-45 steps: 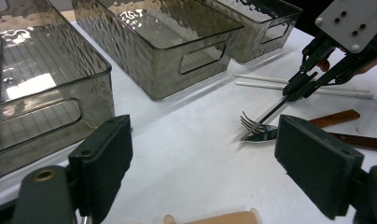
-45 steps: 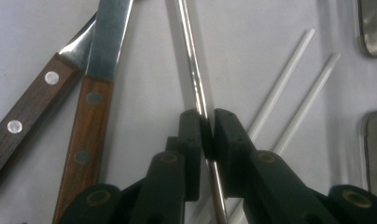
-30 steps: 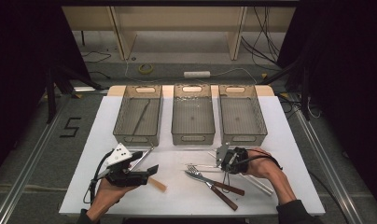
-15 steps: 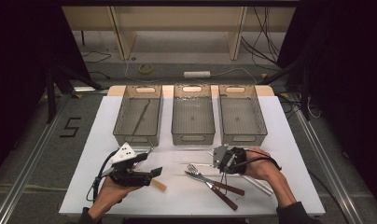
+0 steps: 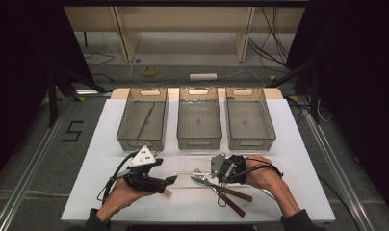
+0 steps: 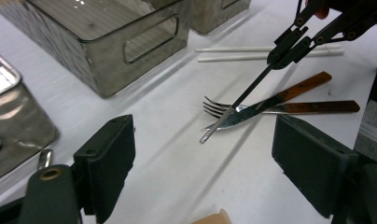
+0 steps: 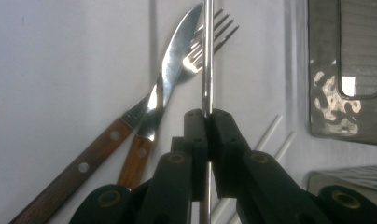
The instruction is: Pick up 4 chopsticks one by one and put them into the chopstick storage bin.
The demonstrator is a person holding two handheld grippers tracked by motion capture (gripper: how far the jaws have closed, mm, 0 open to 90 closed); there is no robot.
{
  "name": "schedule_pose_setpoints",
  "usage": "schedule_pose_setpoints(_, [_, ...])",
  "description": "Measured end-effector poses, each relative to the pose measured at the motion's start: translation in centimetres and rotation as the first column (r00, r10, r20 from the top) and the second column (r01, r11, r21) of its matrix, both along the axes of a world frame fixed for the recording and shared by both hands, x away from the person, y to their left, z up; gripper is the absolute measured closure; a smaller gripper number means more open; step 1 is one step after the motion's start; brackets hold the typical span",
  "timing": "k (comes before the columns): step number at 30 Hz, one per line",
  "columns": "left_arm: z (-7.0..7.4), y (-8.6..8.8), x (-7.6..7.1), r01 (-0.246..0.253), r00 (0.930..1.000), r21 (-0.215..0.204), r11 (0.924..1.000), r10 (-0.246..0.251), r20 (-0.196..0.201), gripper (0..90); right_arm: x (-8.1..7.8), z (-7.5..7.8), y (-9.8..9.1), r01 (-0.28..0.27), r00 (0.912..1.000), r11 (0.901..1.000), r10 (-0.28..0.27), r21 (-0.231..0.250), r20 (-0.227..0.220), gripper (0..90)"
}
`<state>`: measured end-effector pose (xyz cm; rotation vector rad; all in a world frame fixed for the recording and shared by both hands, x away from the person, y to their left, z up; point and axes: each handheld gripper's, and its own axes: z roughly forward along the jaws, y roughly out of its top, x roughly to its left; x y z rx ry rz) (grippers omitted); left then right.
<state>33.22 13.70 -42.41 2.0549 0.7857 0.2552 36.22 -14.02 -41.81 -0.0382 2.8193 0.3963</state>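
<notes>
Metal chopstick [image 7: 207, 56] is clamped in the right tongs [image 7: 206, 114], lifted above the fork [image 6: 219, 108]; left tongs [image 6: 200, 161] gape empty. Next, probably carry it to a bin [image 5: 143, 120].

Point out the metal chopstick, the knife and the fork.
metal chopstick [image 7: 207, 56], right gripper view, shaft above the jaws.
knife [image 7: 175, 65], right gripper view, middle of blade.
fork [image 6: 214, 106], left gripper view, tines.
</notes>
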Motion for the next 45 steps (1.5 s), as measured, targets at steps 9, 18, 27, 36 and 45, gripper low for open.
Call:
schedule_pose_setpoints(9, [-0.4,-2.5,0.3,0.093,0.9956,0.084,0.9921,-0.094,0.0,24.4,-0.8,0.3,1.0,-0.038,0.9993,0.9993,0.038,-0.005,0.005,86.2])
schedule_pose_setpoints(18, [-0.9,-4.1,0.3,0.168,0.9845,0.184,0.9686,-0.174,0.018,36.0,-1.2,0.4,1.5,-0.051,0.9986,0.9986,0.051,-0.014,0.011,86.2])
schedule_pose_setpoints(27, [-1.1,-5.2,-0.1,0.237,0.9685,0.254,0.9377,-0.248,0.015,54.6,-1.5,0.4,1.9,-0.063,0.9979,0.9979,0.063,-0.011,0.015,86.2])
schedule_pose_setpoints(36, [-1.2,-5.6,-0.1,0.267,0.9603,0.272,0.9245,-0.279,0.006,65.0,-1.7,0.4,2.1,-0.078,0.9969,0.9969,0.078,-0.011,0.013,86.2])
schedule_pose_setpoints(45, [-1.4,-5.7,-0.2,0.286,0.9541,0.286,0.9145,-0.3,0.004,74.6,-1.9,0.4,2.3,-0.101,0.9948,0.9947,0.102,-0.013,0.008,86.1])
